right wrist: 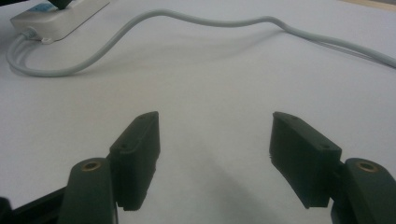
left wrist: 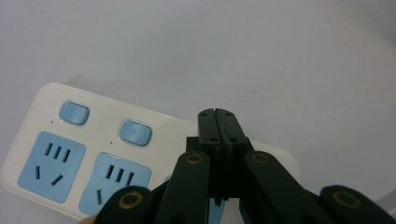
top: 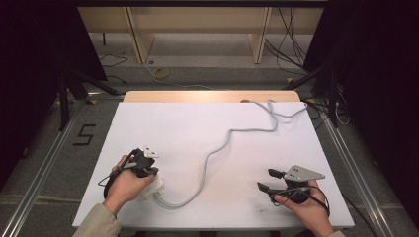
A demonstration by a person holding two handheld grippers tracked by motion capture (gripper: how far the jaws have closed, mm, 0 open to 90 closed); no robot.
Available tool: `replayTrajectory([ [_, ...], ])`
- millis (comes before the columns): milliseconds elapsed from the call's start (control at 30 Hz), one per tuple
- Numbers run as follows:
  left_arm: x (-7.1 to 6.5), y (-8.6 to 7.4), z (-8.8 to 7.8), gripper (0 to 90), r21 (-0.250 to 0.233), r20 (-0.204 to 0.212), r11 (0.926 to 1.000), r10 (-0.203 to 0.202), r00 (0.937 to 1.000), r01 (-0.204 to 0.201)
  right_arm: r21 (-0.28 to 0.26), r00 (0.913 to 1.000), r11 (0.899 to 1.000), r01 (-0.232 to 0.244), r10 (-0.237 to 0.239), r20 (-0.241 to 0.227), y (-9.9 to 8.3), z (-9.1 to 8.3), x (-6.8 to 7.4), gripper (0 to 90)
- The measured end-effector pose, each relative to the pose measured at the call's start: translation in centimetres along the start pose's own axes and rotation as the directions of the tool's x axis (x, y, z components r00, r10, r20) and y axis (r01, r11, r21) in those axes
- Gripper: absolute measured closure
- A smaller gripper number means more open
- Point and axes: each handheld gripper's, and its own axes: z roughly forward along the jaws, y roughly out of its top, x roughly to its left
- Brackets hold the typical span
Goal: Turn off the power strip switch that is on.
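White plastic power strip (top: pixel 152 188) lies at the near-left of the table (top: pixel 207 128), roughly 7 o'clock from table centre, directly under the left gripper (top: pixel 148 154); its grey cable (top: pixel 217 148) leaves the near end, loops toward 5 o'clock, then snakes away to about 1 o'clock and off the far edge.

Key relation: the strip sits well apart from the right gripper (top: pixel 264 180), at about 9 o'clock from it in the high view; in the right gripper view the strip (right wrist: pixel 60 18) appears at 11 o'clock from the jaws, cable (right wrist: pixel 196 21) crossing ahead. Left hand (top: pixel 127 185) is clearly the nearer, already over the strip; right hand (top: pixel 306 210) rests at the near-right.

Long axis of the strip: in the high view mostly hidden by hand and gripper, so hard to fix; in the left gripper view the strip (left wrist: pixel 42 140) runs roughly 9-to-4 o'clock.

Tongs: left gripper (left wrist: pixel 218 116) jaws fully together, pads meeting, nothing seen between them, tips over the strip's face; contact cannot be told. Right gripper (right wrist: pixel 212 158) jaws wide apart, empty, bare table between.

Look of the strip: cream-white body, rounded corners, pale blue socket faces (left wrist: pixel 51 165) with dark slots, a blue rocker switch (left wrist: pixel 74 113) above each.
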Motion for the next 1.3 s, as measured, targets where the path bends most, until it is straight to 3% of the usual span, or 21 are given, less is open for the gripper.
replayTrajectory([
  [167, 0.19, -0.07, 0.04, 90.0, -0.010, -0.020, 0.9998, -0.019, 0.9996, 0.018, -0.001, 1.0000, 1.000, -0.002, 0.002, -0.003, -0.01, 0.01, 0.00, 34.5],
  [333, 0.25, 0.07, -0.02, 90.0, 0.004, -0.003, 0.9996, -0.029, 0.9996, 0.029, 0.000, 1.0000, 1.000, 0.000, 0.000, -0.004, 0.00, 0.05, -0.03, 34.5],
  [533, 0.34, 0.11, -0.44, 90.0, -0.011, -0.017, 0.9990, -0.043, 0.9989, 0.043, 0.001, 1.0000, 1.000, 0.000, 0.000, -0.002, 0.01, 0.03, -0.01, 34.5],
  [1300, 0.65, -0.09, -0.20, 90.0, 0.022, -0.021, 0.9982, -0.056, 0.9982, 0.056, 0.000, 1.0000, 1.000, 0.001, -0.001, -0.003, 0.00, 0.04, 0.00, 34.5],
])
